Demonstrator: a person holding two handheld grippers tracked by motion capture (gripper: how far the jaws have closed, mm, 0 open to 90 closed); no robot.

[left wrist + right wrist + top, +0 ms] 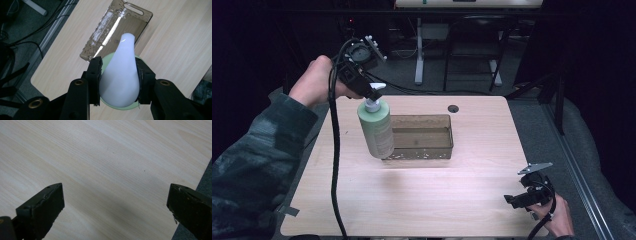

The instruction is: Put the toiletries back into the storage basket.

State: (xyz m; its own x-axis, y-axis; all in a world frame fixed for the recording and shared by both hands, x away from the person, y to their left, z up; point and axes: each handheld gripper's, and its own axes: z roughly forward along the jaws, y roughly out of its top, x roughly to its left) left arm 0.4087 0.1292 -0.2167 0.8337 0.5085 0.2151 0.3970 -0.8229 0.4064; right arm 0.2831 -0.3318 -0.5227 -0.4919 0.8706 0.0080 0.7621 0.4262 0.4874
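Right tool low at table near right corner, jaws wide, nothing between. Left tool clamps white pump head of green bottle (lifted, tilted) at left end of smoky clear bin.

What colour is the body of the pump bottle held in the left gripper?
Pale green bottle, with a white pump head; the high view shows it best.

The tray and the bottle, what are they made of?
The tray looks like clear, brown-tinted plastic: the table shows through it, and its walls glint. The bottle seems to be matte pale-green plastic with a smooth white pump. The table looks like light wood, possibly laminate.
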